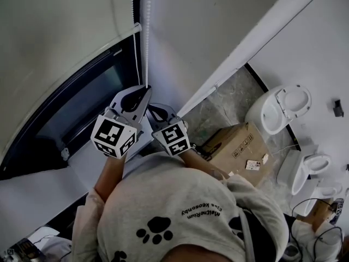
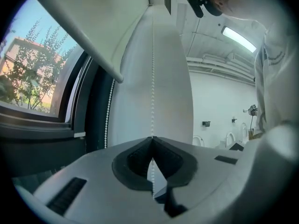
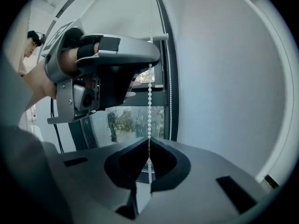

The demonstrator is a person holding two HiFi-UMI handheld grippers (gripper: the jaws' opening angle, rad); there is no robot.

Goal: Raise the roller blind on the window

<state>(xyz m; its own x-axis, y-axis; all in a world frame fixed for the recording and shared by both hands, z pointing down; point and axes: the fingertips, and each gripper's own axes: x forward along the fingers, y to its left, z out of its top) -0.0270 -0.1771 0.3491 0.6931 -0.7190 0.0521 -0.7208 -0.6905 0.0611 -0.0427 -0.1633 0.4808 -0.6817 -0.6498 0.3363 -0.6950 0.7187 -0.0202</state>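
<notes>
Partly up, the blind (image 1: 60, 31) is a plain pale sheet over the far left of the scene, ending in a light bar (image 2: 84, 43) that crosses the window (image 1: 82, 102). Dark-framed glass lies bare beneath the bar, and the left gripper view shows trees and a building through it.

At the blind's right edge hangs a white bead chain (image 1: 147, 37) in two strands. One runs close along the dark frame. The other drops just in front of the bare wall (image 1: 185, 42) on the right.

Both tongs are pinched tight on this outer strand. The left gripper (image 2: 152, 138) has its jaws closed with the beads running through the notch between them. The right gripper (image 3: 149, 140) is clamped the same way just below it, so the two sit one above the other, close together.

The wall right of the chain is flat and clear. The frame strand is just to the left of the gripped one. Near right, on the floor (image 1: 218, 105), a cardboard box (image 1: 237, 146) and several toilets (image 1: 278, 108) stand well apart from the grippers.
</notes>
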